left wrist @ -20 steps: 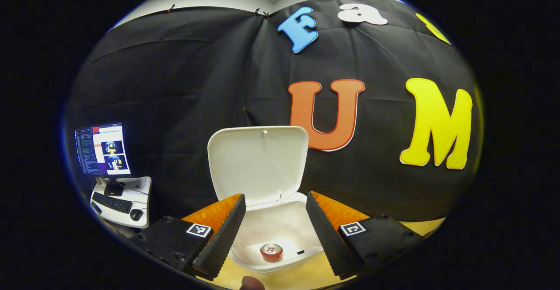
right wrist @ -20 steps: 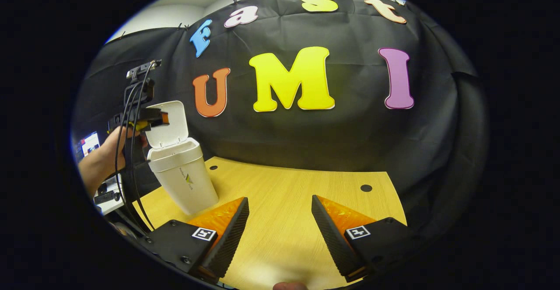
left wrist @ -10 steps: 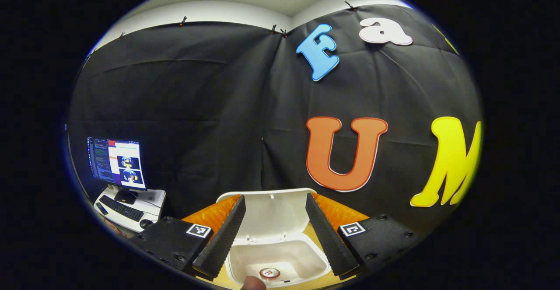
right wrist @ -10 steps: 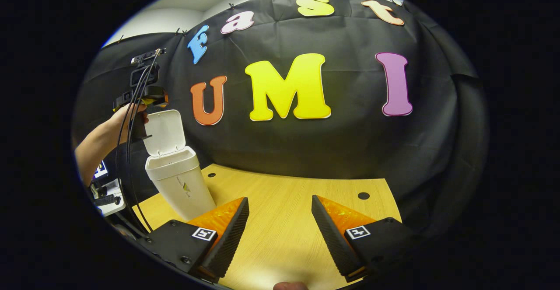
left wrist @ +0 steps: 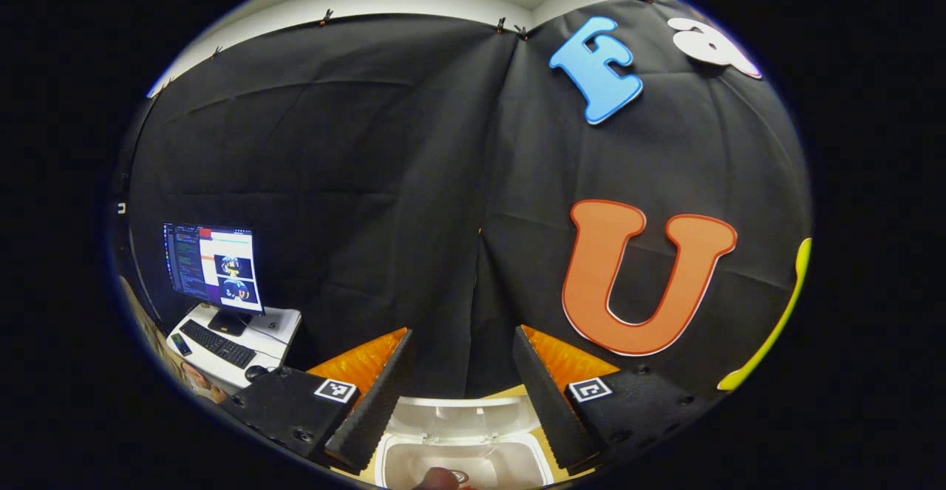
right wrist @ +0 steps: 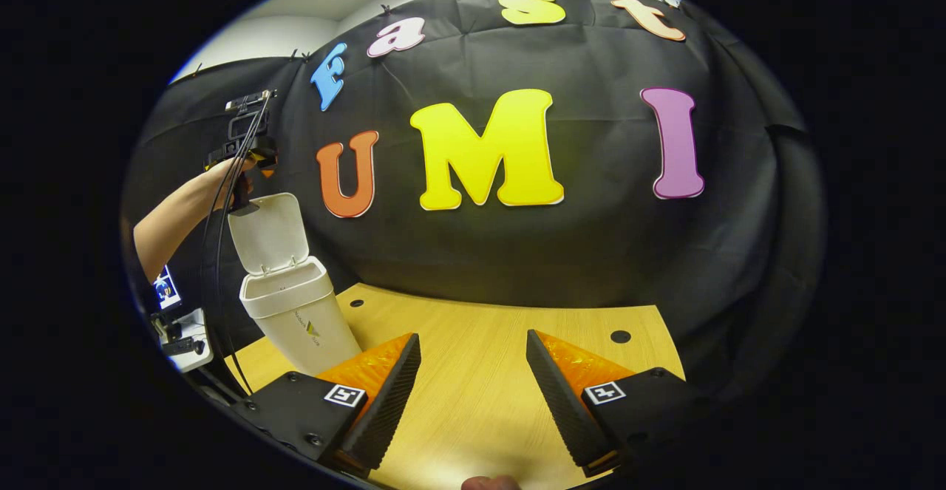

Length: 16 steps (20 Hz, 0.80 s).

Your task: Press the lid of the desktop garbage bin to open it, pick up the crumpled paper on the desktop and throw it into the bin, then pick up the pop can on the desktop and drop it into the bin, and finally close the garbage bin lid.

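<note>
L claw sits above the bin, fingers apart w/ nothing between them; in the left gripper view the bin's open mouth shows at the bottom edge, lid tipped back toward the booth wall. A small round red-and-silver thing at the very bottom, partly cut off, is prob. the top of the pop can inside the bin. Off to the left a monitor stands on a small white side table w/ a keyboard and mouse.

R claw hovers low over the desk, fingers wide apart, gripping nothing. In the right gripper view the white bin stands upright near the desk's left end, lid raised and leaning back. Above it a hand holds the L claw, cables trailing down from it beside the bin. Desk between the R claw's fingers is plain wood, w/ a few dark round holes nearer the wall. Crumpled paper: can't tell where it lies.
</note>
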{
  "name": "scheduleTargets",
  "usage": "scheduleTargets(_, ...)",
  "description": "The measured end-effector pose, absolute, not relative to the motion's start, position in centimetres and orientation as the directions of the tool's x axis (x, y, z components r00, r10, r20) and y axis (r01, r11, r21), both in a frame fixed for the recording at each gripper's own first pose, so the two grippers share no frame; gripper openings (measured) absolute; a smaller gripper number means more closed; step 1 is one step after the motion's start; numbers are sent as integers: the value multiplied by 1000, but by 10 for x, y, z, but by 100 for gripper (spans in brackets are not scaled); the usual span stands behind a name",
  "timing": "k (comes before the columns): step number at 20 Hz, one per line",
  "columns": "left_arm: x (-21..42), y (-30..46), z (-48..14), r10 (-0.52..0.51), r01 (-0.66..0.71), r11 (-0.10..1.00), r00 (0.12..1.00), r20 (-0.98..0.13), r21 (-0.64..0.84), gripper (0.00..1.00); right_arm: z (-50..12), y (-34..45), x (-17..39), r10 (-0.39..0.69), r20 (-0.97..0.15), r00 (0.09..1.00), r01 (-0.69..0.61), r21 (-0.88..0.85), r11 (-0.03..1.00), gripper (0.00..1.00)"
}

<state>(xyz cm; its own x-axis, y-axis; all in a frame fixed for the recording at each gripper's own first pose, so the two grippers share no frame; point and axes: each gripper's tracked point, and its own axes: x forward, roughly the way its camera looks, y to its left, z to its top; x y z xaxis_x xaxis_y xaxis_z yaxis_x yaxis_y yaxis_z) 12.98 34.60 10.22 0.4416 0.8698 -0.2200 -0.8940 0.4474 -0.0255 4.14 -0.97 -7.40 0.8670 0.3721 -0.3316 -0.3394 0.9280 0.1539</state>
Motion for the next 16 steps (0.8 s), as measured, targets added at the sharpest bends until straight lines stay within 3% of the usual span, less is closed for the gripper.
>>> scheduleTargets(7, 127, 361, 48, 831, -916, 401, 364, -420, -1, 88, -83, -3, 45, 360, -354, 863, -320, 168, 932, 92)
scheduleTargets(16, 108, 311, 37, 805, -906, 422, 389, -447, -30, 88, -86, -5, 33, 402, -336, 852, -351, 202, 914, 92)
